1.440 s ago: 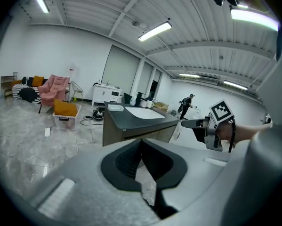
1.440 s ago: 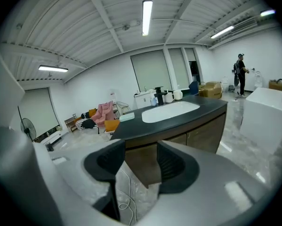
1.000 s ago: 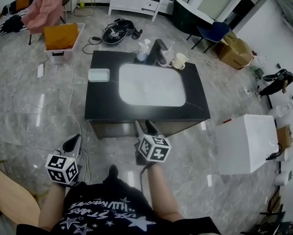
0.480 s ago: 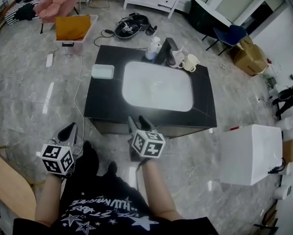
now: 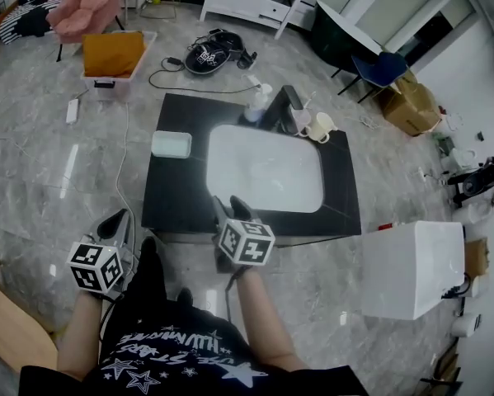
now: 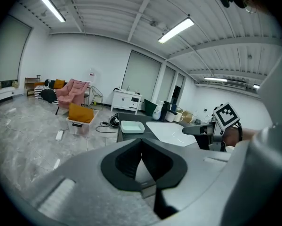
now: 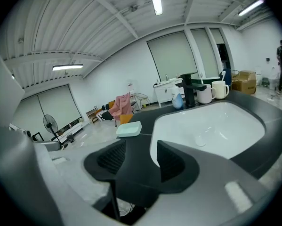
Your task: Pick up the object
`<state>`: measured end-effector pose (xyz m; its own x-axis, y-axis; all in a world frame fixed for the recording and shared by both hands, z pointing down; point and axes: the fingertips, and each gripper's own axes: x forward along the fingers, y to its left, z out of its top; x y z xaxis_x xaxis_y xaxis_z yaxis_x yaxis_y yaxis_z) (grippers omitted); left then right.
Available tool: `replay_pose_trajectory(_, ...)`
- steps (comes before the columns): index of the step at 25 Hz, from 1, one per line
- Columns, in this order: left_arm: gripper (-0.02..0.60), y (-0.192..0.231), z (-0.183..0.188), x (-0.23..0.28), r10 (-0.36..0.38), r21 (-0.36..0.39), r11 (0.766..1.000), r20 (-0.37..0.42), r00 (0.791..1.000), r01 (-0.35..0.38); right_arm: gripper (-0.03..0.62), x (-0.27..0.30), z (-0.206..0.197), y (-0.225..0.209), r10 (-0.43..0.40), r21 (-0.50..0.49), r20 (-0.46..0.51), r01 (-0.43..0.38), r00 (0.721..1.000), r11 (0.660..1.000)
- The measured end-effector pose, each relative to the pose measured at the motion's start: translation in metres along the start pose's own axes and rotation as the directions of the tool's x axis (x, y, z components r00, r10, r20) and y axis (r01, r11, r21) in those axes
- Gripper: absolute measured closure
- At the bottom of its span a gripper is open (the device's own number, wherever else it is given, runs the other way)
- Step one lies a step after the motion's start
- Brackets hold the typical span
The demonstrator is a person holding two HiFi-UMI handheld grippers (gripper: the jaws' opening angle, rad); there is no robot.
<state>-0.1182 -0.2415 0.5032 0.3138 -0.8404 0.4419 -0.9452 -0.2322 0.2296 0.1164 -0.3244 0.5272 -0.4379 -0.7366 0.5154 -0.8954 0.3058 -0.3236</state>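
A black counter [image 5: 176, 196] holds a white sink basin [image 5: 267, 167]. On it sit a pale green soap dish [image 5: 171, 143], a soap bottle [image 5: 261, 103], a black faucet [image 5: 284, 106] and two mugs [image 5: 321, 127]. My right gripper [image 5: 228, 209] is open and holds nothing, its tips over the counter's front edge, short of the basin [image 7: 211, 126]. The dish [image 7: 129, 129] lies ahead of it to the left. My left gripper [image 5: 119, 223] is shut and holds nothing. It hangs over the floor left of the counter, pointing toward the dish [image 6: 132, 126].
A white box-like unit [image 5: 411, 266] stands on the floor to the right of the counter. A bin with an orange cushion [image 5: 113, 56], cables [image 5: 205, 56] and a pink chair [image 5: 86, 2] lie beyond. A white cord [image 5: 124, 163] runs along the floor left of the counter.
The person has stepped closer to the counter. My right gripper has moved from in front of the counter to over its front edge. The left gripper stays low at the left.
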Motion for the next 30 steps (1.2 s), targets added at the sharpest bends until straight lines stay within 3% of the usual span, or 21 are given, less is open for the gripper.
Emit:
replay_pose_trajectory(11,0.572,0.080,0.058,0.105,-0.066,-0.018,0.998,-0.022,0.998,0.066,0.381,0.130,0.058,0.013,-0.051,-0.006,-0.065,0.051,0.997,0.999)
replay_pose_trajectory(21,0.572,0.124,0.071,0.159,-0.115,-0.035,0.993,-0.077,0.990,0.112,0.382,0.202,0.045,0.018,-0.081,-0.013,-0.252,0.081,0.964,0.997)
replay_pose_trajectory(30,0.572,0.141,0.063,0.178,-0.141,-0.049,0.989,-0.126,0.982,0.136,0.470,0.228,0.025,0.013,-0.141,-0.056,-0.369,0.129,0.919,0.990)
